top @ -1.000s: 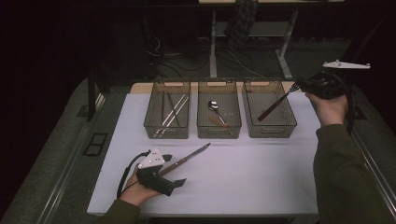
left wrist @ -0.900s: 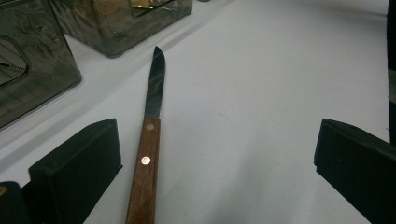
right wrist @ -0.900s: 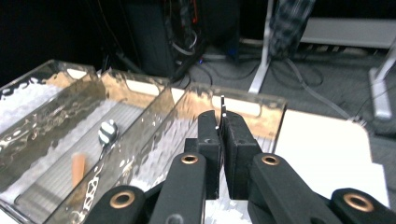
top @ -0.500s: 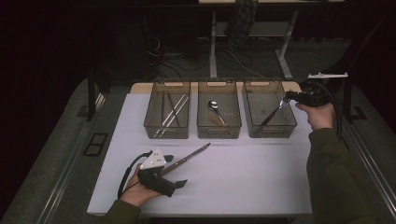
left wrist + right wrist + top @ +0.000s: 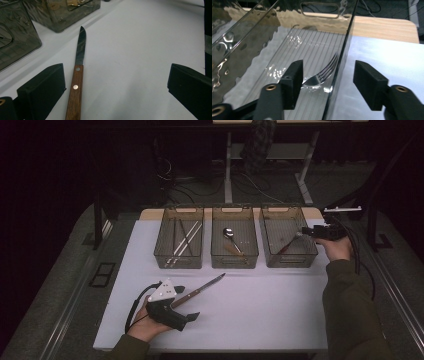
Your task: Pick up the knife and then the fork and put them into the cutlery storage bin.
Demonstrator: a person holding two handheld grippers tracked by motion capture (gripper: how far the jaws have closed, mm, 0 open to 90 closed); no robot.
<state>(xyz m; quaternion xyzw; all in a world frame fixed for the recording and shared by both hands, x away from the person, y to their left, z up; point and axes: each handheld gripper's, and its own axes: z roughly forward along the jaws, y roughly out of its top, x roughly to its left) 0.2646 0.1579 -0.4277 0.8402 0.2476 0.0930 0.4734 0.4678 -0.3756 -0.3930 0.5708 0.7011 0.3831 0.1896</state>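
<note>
Knife flat on the table, waiting between our left jaws.

We judge the knife point(image 5: 77, 80) light and stiff, its steel blade slippery, so we would grip the wooden handle, brown with two brass rivets, the dark blade pointing toward the bins point(image 5: 178, 260). Our left gripper point(image 5: 115, 87) stands wide apart, one jaw just beside the handle. Our right gripper point(image 5: 325, 82) is also apart, straddling the right bin's wall point(image 5: 342, 62), the fork point(image 5: 324, 73) lying inside.
</note>
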